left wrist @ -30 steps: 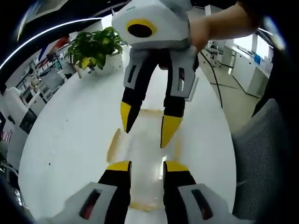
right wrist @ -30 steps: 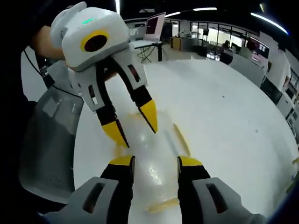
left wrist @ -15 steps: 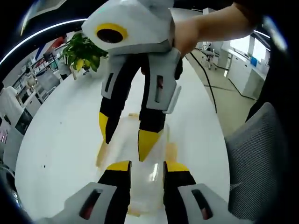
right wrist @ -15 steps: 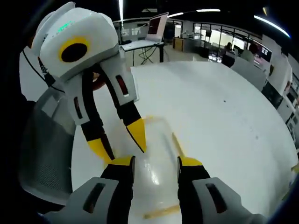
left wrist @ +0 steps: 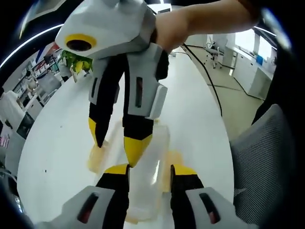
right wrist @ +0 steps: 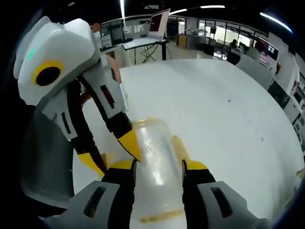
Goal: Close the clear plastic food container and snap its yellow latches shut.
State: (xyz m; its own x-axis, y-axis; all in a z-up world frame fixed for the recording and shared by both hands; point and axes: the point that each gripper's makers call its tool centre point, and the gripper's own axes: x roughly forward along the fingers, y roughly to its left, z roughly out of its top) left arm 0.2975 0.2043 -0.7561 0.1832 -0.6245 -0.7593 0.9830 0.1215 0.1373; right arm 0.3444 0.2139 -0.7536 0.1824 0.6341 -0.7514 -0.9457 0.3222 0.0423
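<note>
Clear container [left wrist: 143,167] between spread left claw [left wrist: 150,169] jaws; right claw [right wrist: 157,164], also spread, now lower, crowding yellow latch [left wrist: 97,155] — snapping imminent.

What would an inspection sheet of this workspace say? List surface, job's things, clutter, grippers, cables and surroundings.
Surface: white table, bare around the job.
Job's things: clear container lying on the table, lid on; yellow latches at its sides, state unclear.
Clutter: nothing seen.
Grippers: left gripper and right gripper both open, astride the container.
Cables: black cable along the floor.
Surroundings: potted plant, mesh chair, laptop on a far desk.
</note>
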